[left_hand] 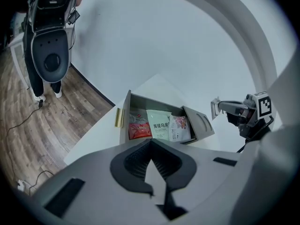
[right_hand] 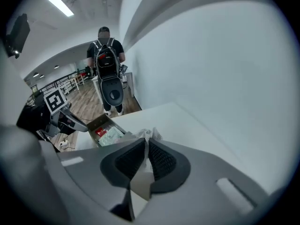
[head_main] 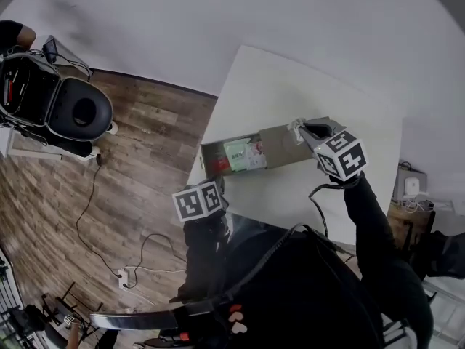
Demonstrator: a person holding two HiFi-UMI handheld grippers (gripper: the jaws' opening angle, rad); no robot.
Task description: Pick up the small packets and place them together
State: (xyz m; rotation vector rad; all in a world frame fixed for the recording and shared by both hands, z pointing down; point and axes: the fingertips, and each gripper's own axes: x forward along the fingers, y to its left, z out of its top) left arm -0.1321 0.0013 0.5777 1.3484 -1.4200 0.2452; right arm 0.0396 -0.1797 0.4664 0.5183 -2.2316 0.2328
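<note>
One white table [head_main: 290, 78] carries one grey box [left_hand: 127, 110] directly ahead of the left gripper [left_hand: 151, 142], whose jaws are closed on nothing. Three packets lie side by side inside: one red packet [left_hand: 139, 128], one green packet [left_hand: 158, 124] and one pink packet [left_hand: 180, 128]. The right gripper [right_hand: 146, 142] is clamped on a fourth packet [right_hand: 149, 135], with the box ahead to its left.

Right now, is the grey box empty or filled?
Not empty: the grey box holds a red packet, a green packet and a pink packet.

three packets [left_hand: 158, 124] side by side in a box [left_hand: 127, 110] on the table [left_hand: 96, 134]
</note>
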